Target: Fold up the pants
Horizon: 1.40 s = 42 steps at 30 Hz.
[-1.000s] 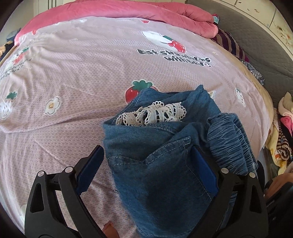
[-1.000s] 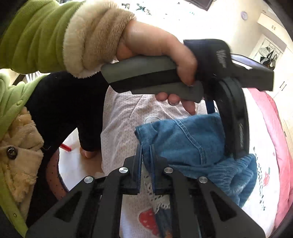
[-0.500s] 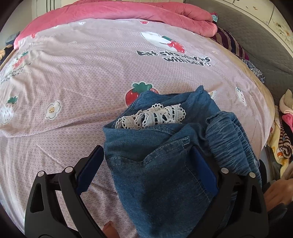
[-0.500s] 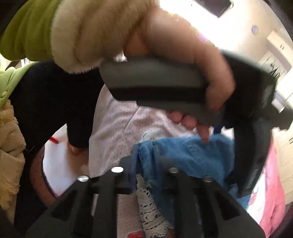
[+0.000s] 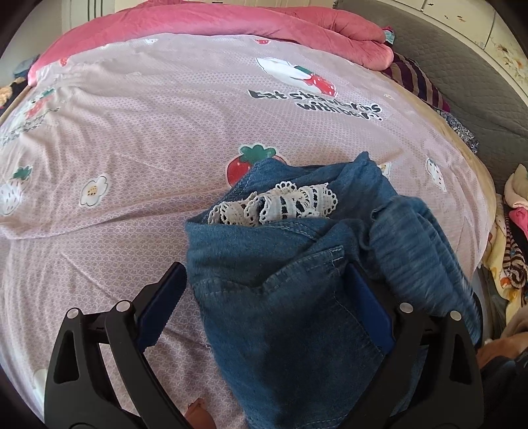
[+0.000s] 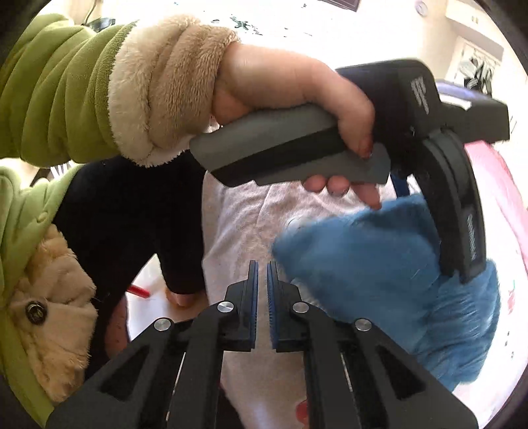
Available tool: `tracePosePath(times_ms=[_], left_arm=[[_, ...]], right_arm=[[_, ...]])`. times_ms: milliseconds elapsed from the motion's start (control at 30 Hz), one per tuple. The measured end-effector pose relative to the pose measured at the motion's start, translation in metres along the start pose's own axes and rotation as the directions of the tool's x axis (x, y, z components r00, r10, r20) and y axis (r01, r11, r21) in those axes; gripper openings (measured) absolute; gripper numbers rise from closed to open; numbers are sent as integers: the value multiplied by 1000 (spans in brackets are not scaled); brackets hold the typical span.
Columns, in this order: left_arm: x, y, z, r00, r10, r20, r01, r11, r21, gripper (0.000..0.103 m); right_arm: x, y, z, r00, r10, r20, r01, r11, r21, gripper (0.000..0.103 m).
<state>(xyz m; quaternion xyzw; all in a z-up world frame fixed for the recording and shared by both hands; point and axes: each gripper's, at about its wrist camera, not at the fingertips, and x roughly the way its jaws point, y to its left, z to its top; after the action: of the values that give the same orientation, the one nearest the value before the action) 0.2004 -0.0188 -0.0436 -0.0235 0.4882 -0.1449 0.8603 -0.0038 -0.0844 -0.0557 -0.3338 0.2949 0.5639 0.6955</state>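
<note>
Blue denim pants (image 5: 290,297) with a white crocheted lace trim (image 5: 277,206) lie bunched in a loose pile on a bed covered by a pale pink sheet printed with strawberries and flowers (image 5: 148,132). The left gripper (image 5: 264,310) hangs over the pile with its jaws wide apart; the denim fills the gap between the blue pads, and the right-hand pad lies against the cloth while the left-hand one stands clear of it, so nothing is pinched. The lace shows at the far edge of the heap, tucked between denim layers. A rumpled pink quilt (image 5: 231,23) runs along the far side of the bed.

From the right wrist view, the right gripper (image 6: 262,297) has its jaws nearly together, having just been closing, with only a thin gap and no cloth between them; the blurred blue pants sit just to their right. Above, a hand (image 6: 290,95) in a green sleeve with a cream fleece cuff (image 6: 99,89) holds the grey handle of the left gripper.
</note>
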Motion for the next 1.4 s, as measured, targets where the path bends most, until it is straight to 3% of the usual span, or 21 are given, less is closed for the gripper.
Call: tracePosePath(times_ms=[133,200,267,400,467,567,733,867,1000,1100,1333,1400], left_arm=[[-5,-4,-1,1000,19,15,-19,1000,10,89],[-7,-6,-3,999,24,20,-25,1000,18,89],[-9,-7,-4,999,33,25,-34,999,21,89],[-16,-10,-7,998,41,39,-42,999,22,89],[-21,-11,-9,998,39,47,-40,999,21,89],[-34,-14,-16,996,44,72,-46,999,28,92],[-53,-16,-29,991,71,113,-75,997,31,93],[-65,-14,-47,981,119,152,-124,992,20,93],[-65,-1,-63,984,120,135,-116,993,-38,93],[-55,8,-69,994,61,95,-53,995,-87,93],[-39,9,-67,996,-45,73,55,989,-137,92],[-35,10,-66,994,-82,75,93,983,-159,85]], right_arm=[[-22,3,-6,997,14,74,-21,996,90,6],[-39,-2,-8,992,1,129,-21,989,148,16],[-58,-9,-10,982,-13,188,-30,974,224,39],[-90,-20,-18,964,-79,253,-5,949,314,46],[-100,-26,-25,958,-111,266,5,929,371,58],[-114,-40,-37,949,-187,255,45,878,476,70],[-128,-76,-67,928,-310,206,101,742,663,83],[-122,-107,-81,928,-319,191,55,625,779,92],[-107,-124,-78,937,-331,109,113,585,803,95],[-88,-138,-85,953,-283,106,62,527,848,95],[-59,-173,-102,967,-189,169,-88,374,923,95],[-49,-180,-110,969,-151,196,-138,329,934,95]])
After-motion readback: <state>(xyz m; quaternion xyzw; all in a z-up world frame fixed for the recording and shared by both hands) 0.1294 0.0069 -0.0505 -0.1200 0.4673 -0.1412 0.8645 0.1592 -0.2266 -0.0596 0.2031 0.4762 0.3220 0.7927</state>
